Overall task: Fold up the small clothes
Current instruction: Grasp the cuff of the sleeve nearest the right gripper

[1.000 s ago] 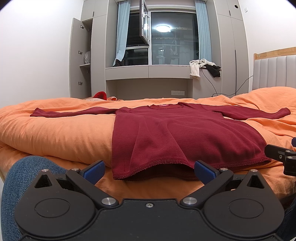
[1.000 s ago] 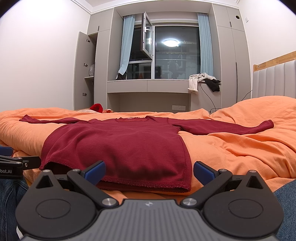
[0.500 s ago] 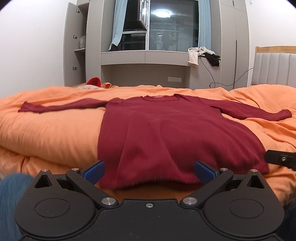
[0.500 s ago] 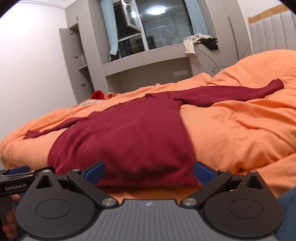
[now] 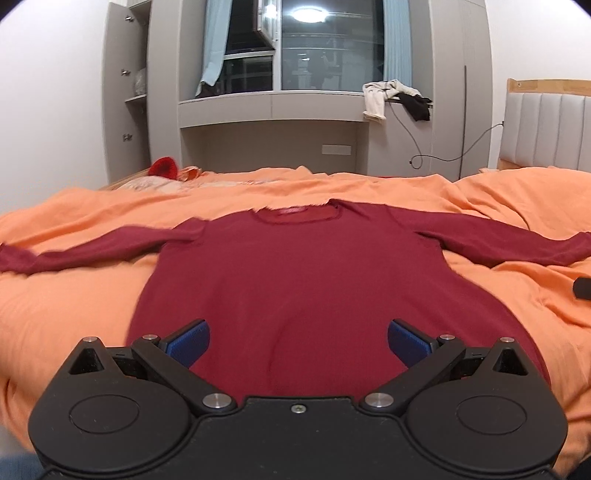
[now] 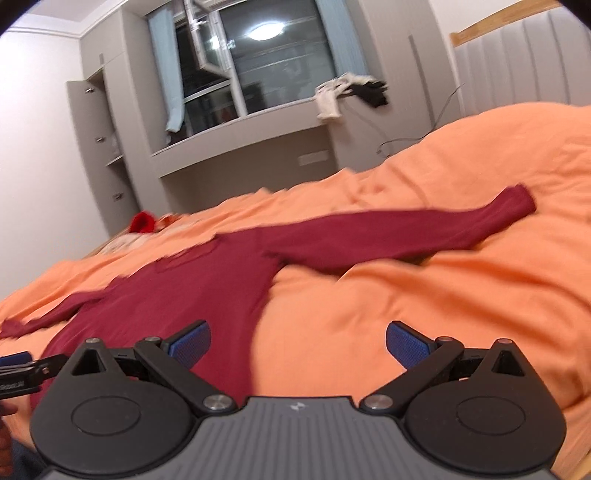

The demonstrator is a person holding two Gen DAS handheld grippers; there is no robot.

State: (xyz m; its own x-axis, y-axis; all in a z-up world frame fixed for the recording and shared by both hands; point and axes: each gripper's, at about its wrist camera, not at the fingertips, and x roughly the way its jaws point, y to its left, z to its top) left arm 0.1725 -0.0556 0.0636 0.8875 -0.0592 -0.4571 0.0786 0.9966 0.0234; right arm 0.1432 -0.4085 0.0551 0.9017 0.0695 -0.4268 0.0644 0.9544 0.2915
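Ceiling light [image 5: 309, 14] glare, motion blur, fisheye-bent edges

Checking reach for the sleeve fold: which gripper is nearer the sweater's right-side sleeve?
Right. The right gripper sits beside the body below that sleeve; the left gripper is over the sweater body's middle.

Bed [image 5: 74, 280] with rumpled orange duvet. Dark red long-sleeved sweater [image 5: 295, 280] spread flat across middle, hem toward near edge, neckline toward far edge, sleeves stretched out sideways. Small red item [image 5: 163, 167] at far left corner.
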